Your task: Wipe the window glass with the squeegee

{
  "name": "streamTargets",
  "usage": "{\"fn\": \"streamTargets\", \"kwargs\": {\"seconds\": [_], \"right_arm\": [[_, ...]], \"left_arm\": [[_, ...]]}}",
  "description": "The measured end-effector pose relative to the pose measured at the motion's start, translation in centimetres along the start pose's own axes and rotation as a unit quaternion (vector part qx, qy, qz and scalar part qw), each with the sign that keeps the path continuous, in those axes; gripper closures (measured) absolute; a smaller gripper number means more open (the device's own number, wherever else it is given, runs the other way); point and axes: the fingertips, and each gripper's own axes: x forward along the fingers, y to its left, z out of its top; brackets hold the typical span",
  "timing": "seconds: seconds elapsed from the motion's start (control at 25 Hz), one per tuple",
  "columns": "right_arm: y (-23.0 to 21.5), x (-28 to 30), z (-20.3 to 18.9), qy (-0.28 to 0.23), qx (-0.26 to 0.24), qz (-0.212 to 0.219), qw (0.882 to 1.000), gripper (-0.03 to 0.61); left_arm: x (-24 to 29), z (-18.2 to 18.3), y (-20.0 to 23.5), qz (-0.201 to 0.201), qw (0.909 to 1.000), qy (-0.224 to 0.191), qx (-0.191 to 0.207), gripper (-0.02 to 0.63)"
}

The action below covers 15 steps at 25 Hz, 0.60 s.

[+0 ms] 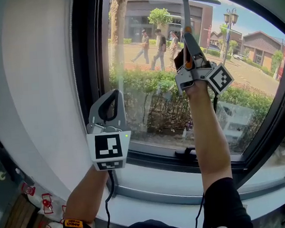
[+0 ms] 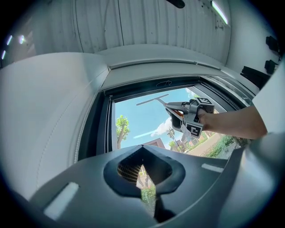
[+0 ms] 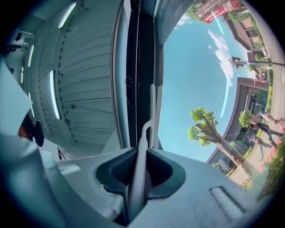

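Note:
The squeegee (image 1: pixel 184 6) is raised against the window glass (image 1: pixel 139 72), its blade lying level near the top edge of the pane. My right gripper (image 1: pixel 188 38) is shut on the squeegee handle and points upward. In the right gripper view the squeegee handle (image 3: pixel 140 156) runs up between the jaws to the blade (image 3: pixel 152 111), next to the dark window frame. My left gripper (image 1: pixel 114 93) hovers lower left in front of the glass, shut and holding nothing. The left gripper view shows the squeegee (image 2: pixel 153 99) and right gripper (image 2: pixel 176 109) high on the pane.
A dark window frame (image 1: pixel 87 51) borders the glass on the left, with a white wall (image 1: pixel 34 94) beside it. A grey sill (image 1: pixel 157 180) runs below, with a black latch (image 1: pixel 186 153) on the lower frame. Outside are hedges, trees and walking people.

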Motion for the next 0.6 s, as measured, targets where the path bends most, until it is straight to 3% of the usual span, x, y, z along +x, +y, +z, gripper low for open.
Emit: {"fn": "streamTargets", "kwargs": {"seconds": [0.28, 0.6], "right_arm": [[0.3, -3.4, -3.2, 0.003, 0.016, -0.005, 1.000, 0.529], [0.4, -14.0, -10.1, 0.017, 0.056, -0.049, 0.997, 0.529]], "left_arm": [[-0.3, -3.3, -1.4, -0.021, 0.9994, 0.026, -0.007, 0.595], [-1.5, -9.9, -6.3, -0.064, 0.9933, 0.084, -0.047, 0.595]]}}
